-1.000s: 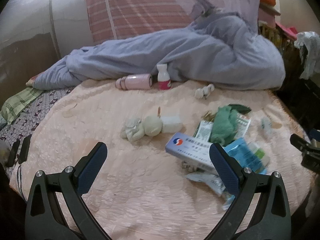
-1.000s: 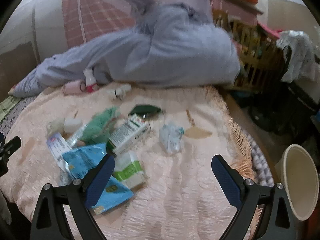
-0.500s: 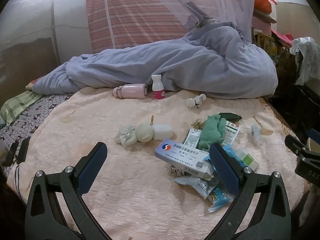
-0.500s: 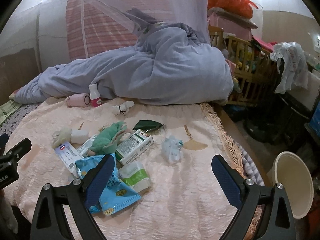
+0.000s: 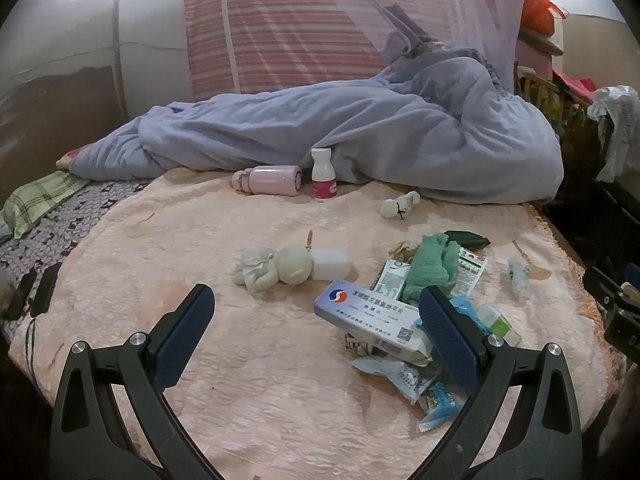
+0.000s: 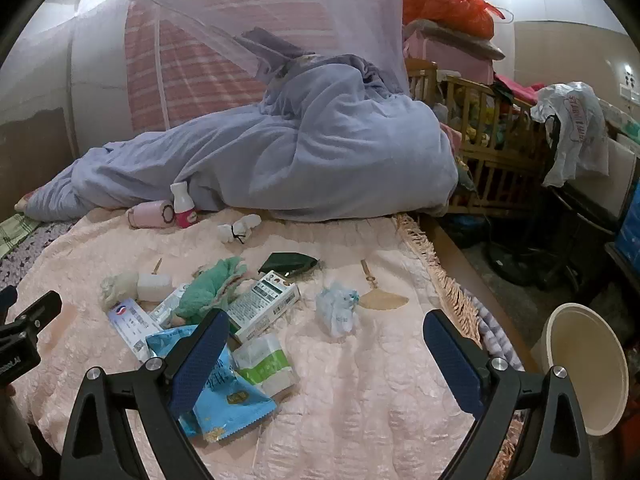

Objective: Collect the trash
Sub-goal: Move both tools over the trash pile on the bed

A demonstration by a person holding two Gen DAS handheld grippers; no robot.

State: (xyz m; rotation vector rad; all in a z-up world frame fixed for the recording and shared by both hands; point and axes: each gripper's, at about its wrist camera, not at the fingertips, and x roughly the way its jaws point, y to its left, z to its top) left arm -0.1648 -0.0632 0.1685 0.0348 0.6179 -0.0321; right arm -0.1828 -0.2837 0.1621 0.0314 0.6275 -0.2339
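Both claws hang released above a bed covered by a pink quilted bedspread [image 6: 360, 392], each with its blue-padded fingers spread wide and nothing between them. Left claw [image 5: 316, 340] sits over bare bedspread, its right finger overlapping the edge of the trash pile. Right claw [image 6: 326, 364] hovers with its left finger over a blue snack wrapper [image 6: 224, 396] and its right finger near the fringed edge of the bed.

Trash lies scattered mid-bed: a white-and-blue medicine box [image 5: 368, 316] resting on crumpled packets, a green cloth [image 5: 432, 268] draped over small cartons, a green-and-white packet [image 6: 266, 364] just beside the snack wrapper, a crumpled plastic wad [image 6: 336, 312] apart to the right, and a dark green pouch [image 6: 288, 262] behind. A cream bucket [image 6: 584, 368] stands on the floor beside the bed. Farther back, a pink tumbler [image 5: 268, 179] lies on its side next to an upright small white bottle [image 5: 323, 174], against a heaped lilac duvet [image 5: 360, 136].
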